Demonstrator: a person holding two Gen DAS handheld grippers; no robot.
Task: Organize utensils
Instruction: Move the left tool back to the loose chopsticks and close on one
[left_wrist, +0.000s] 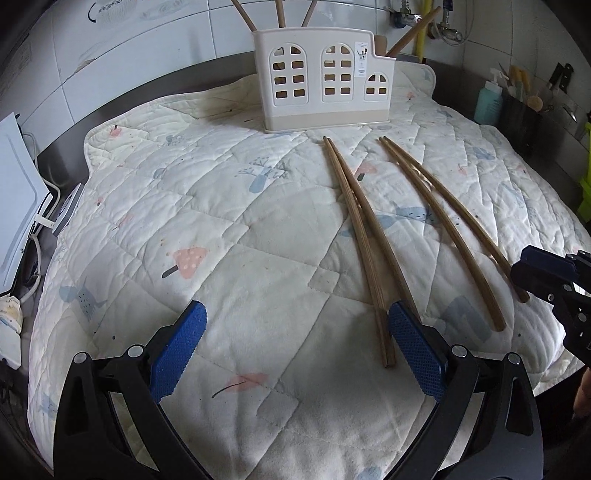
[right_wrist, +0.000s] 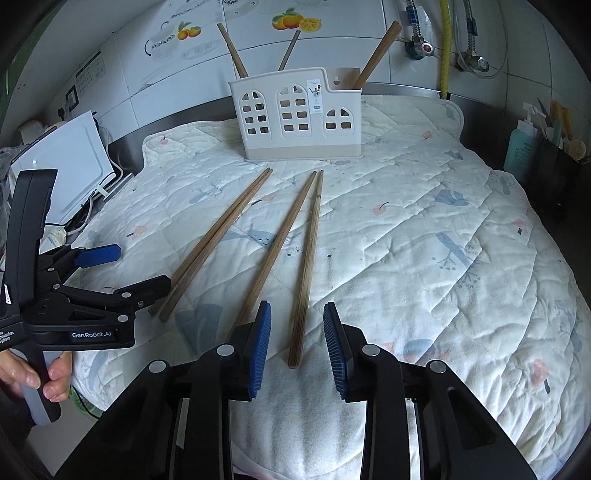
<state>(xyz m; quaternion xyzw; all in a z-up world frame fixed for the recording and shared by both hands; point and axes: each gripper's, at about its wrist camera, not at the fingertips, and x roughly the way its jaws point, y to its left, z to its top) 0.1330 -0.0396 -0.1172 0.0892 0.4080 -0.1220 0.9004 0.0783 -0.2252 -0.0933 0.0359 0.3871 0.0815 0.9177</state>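
Four long wooden chopsticks are lying in two pairs on a quilted mat (left_wrist: 229, 229) printed with mushrooms and trees, their far tips pointing toward twelve o'clock, where a cream utensil holder (left_wrist: 323, 79) with arched window cut-outs is standing at the mat's far edge with several wooden sticks already leaning inside it. In the left wrist view the left pair of chopsticks (left_wrist: 360, 236) is running down to about five o'clock, its near ends lying just inside the right blue pad of the left gripper (left_wrist: 297, 354); that gripper's jaws are standing spread wide over the cloth, pinching nothing. The right pair of chopsticks (left_wrist: 443, 221) is lying toward three o'clock, its near ends beside the right gripper (left_wrist: 535, 275). In the right wrist view the right gripper (right_wrist: 297, 350) is hovering with jaws partly spread around the near end of one chopstick (right_wrist: 308, 266), the pads not touching it. At nine o'clock there, a hand (right_wrist: 37, 373) is holding the left gripper's handle.
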